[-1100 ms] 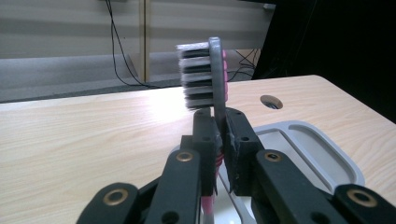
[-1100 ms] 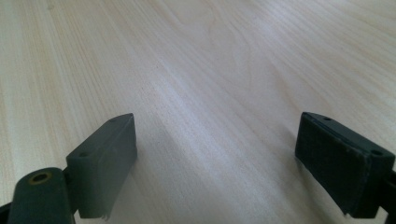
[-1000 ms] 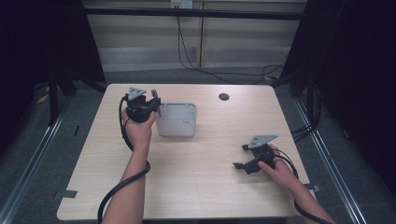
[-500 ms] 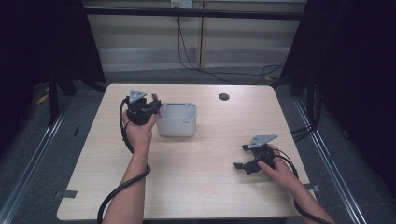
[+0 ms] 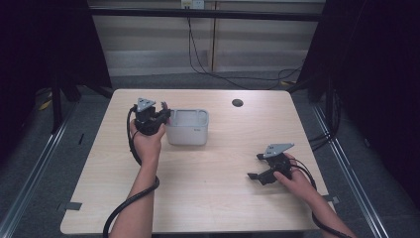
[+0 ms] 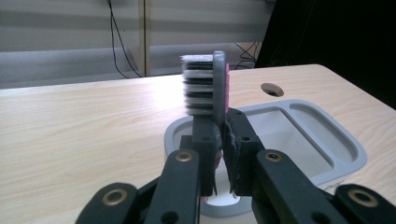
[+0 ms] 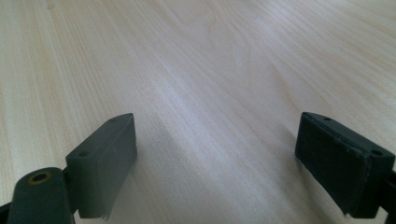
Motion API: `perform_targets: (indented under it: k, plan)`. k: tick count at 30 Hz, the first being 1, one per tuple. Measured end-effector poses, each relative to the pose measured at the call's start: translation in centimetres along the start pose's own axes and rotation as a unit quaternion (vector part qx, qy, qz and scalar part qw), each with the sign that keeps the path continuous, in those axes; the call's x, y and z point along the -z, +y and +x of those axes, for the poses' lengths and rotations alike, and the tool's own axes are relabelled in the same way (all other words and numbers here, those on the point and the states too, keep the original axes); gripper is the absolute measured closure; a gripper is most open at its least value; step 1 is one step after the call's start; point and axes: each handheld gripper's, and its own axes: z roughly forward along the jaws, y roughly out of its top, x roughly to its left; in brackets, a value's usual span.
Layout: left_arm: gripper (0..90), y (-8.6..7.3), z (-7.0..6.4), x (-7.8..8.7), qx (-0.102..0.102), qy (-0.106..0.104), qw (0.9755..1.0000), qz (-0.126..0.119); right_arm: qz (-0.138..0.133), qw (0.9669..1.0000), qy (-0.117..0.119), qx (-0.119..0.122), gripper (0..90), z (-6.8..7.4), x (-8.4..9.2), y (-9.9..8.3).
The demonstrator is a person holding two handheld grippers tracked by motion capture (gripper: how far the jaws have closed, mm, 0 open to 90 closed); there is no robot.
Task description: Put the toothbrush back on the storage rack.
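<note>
two left jaws clamp a toothbrush [image 6: 212,88] upright above the holder [image 6: 322,140].

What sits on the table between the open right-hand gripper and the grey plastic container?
Nothing: in the high view, bare light wooden table separates the right gripper from the grey plastic container.

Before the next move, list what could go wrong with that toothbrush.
1. The left gripper pinches the toothbrush low, head upright above the grey holder; it may pivot or slip in the pads.
2. The holder stands loose on the table; a sideways nudge could shove it.
3. The right gripper lies open far away, so nothing steadies the holder.
</note>
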Motion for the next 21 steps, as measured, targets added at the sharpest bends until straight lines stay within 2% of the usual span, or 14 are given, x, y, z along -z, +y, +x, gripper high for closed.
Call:
perform_targets:
  k: [21]
  plan:
    - [82.6, -0.69, -0.20, 0.64, -0.005, -0.003, 1.0000, 0.005, 0.000, 1.0000, 0.000, 0.000, 12.4, -0.02, 0.00, 0.00]
